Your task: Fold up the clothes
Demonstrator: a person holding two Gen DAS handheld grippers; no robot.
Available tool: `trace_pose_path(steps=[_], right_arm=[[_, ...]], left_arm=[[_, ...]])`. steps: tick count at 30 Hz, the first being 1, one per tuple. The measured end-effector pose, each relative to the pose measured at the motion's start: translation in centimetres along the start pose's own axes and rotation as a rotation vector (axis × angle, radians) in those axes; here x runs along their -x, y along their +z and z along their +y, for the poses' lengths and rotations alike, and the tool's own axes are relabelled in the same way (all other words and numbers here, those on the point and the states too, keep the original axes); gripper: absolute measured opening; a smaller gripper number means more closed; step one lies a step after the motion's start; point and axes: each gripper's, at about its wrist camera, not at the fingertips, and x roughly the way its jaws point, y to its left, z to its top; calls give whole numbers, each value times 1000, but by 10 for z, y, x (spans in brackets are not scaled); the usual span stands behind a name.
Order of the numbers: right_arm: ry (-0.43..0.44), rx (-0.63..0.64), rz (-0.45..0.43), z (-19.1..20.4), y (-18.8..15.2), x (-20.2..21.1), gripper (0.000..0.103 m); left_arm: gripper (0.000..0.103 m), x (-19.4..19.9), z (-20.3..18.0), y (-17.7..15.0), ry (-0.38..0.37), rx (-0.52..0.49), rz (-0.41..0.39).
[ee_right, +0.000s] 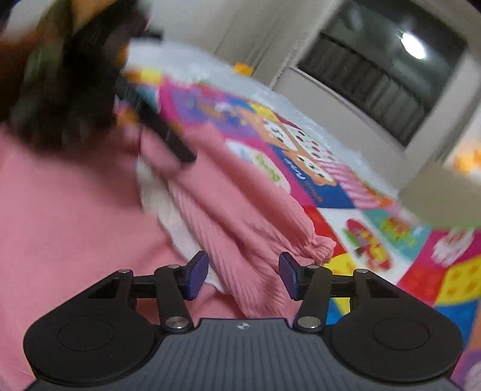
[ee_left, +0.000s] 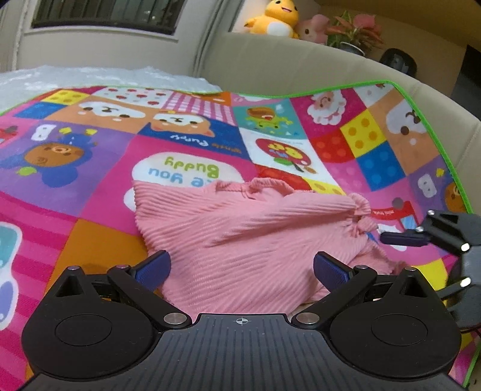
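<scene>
The pink ribbed garment [ee_left: 240,240] lies bunched on a bright patchwork play mat [ee_left: 90,168], toward the mat's near edge, with one gathered cuff [ee_left: 362,216] reaching out toward its right side. My left gripper [ee_left: 240,270] hangs over the near part of the garment with its jaws wide apart, the blue pads either side of the cloth and gripping nothing. My right gripper [ee_left: 402,239] comes in from the right edge of the left view, its blue finger just beside the cuff; in its own blurred view [ee_right: 243,275] its jaws stand apart too, with a ribbed sleeve running between them and no visible pinch. A white lining or inner layer [ee_right: 177,216] shows under that sleeve.

The mat, edged in green, is spread over a beige sofa [ee_left: 300,69]. A fluffy white cover [ee_left: 90,78] lies past its far edge. On the sofa back sit a yellow plush duck [ee_left: 275,16], a pink plush toy [ee_left: 314,28] and a potted plant with reddish leaves [ee_left: 356,30]. A dark window [ee_left: 105,13] is behind.

The mat's lettering reads upside down to me: "Buddy" in green with blue words beside it, and white script that seems to say "Puppy". A letter "B" appears on two purple squares.
</scene>
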Motion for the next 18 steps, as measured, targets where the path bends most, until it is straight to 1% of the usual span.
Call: trace_pose_path(steps=[1, 2, 4, 5, 6, 7, 10, 12, 14, 16, 18], right_arm=[[-35, 29, 13, 2, -2, -9, 35], [-70, 58, 27, 5, -4, -17, 31], [-140, 42, 39, -7, -5, -33, 27], [-177, 32, 48, -14, -6, -40, 27], [-160, 6, 54, -19, -7, -44, 27], [-142, -20, 60, -25, -8, -47, 27], [-107, -11, 60, -20, -11, -38, 27], [-76, -32, 57, -21, -12, -27, 34], [-35, -130, 31, -36, -14, -7, 52], [3, -234, -4, -53, -13, 11, 58], [34, -355, -53, -72, -9, 24, 60]], left_arm=[[103, 0, -1, 0, 4, -9, -4], [103, 1, -3, -1, 13, -25, -6], [103, 0, -3, -3, 54, -54, -4], [103, -1, -3, -5, 74, -64, 0], [103, -2, -2, -6, 93, -74, 3], [103, -2, -1, -7, 90, -65, 4], [103, 1, 2, -6, 79, -53, 1], [103, 5, 0, -3, 64, -60, 4], [103, 11, -4, 1, 43, -73, 3], [103, 21, -9, 10, -4, -90, -27], [103, 25, -14, 20, -49, -93, -59]])
